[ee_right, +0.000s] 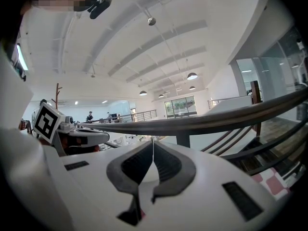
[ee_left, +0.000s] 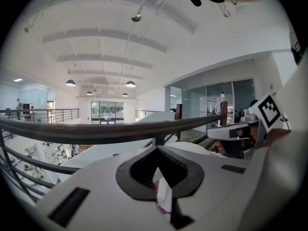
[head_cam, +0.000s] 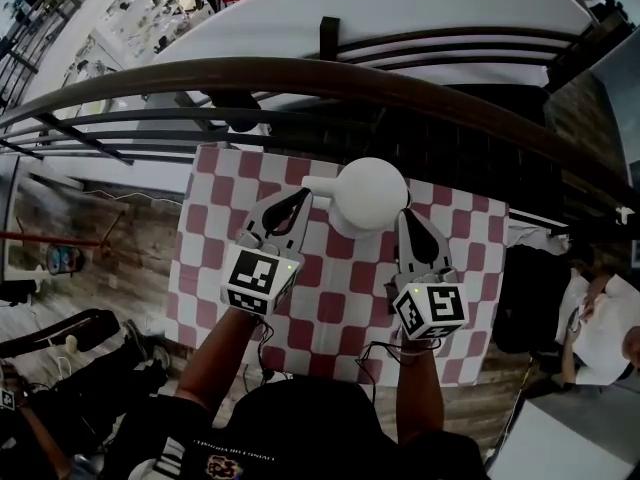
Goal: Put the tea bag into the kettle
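A round white kettle (head_cam: 366,194) with its spout to the left stands at the far edge of the red-and-white checked table (head_cam: 330,303). My left gripper (head_cam: 298,198) hovers just left of the kettle by the spout. Its jaws are closed, and in the left gripper view (ee_left: 158,148) a small white piece with a pink edge, apparently the tea bag (ee_left: 164,196), is pinched between them. The kettle's white body (ee_left: 192,149) shows just behind the jaws. My right gripper (head_cam: 408,216) hovers right of the kettle, shut (ee_right: 153,143), with nothing clearly in it.
A dark wooden handrail (head_cam: 330,78) with metal bars runs just beyond the table, with a lower floor far below it. A seated person (head_cam: 600,318) is to the right of the table. Dark bags and shoes (head_cam: 60,333) lie on the floor to the left.
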Motion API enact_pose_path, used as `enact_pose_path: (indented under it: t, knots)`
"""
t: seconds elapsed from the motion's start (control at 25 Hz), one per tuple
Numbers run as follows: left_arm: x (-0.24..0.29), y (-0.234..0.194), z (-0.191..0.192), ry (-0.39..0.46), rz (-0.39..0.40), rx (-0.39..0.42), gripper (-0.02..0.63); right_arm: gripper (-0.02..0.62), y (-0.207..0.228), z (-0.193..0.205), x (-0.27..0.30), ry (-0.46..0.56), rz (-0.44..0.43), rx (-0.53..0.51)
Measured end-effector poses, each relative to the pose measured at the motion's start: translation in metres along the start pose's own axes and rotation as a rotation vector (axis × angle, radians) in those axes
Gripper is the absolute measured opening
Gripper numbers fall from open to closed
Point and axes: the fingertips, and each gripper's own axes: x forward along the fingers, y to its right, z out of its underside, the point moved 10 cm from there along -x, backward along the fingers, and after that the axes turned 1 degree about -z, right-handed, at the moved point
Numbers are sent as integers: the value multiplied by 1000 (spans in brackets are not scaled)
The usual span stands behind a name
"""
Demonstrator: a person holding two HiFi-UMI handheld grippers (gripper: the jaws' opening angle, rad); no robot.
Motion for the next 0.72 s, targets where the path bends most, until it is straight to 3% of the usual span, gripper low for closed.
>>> enact_pose_path:
  t: [0.36, 0.72]
  knots:
    - [38, -21, 16, -86, -69, -33, -2, 14, 10, -4, 13, 3, 15, -2]
    - [42, -25, 21, -67, -66, -62, -2, 15, 10, -3, 15, 17, 52, -7]
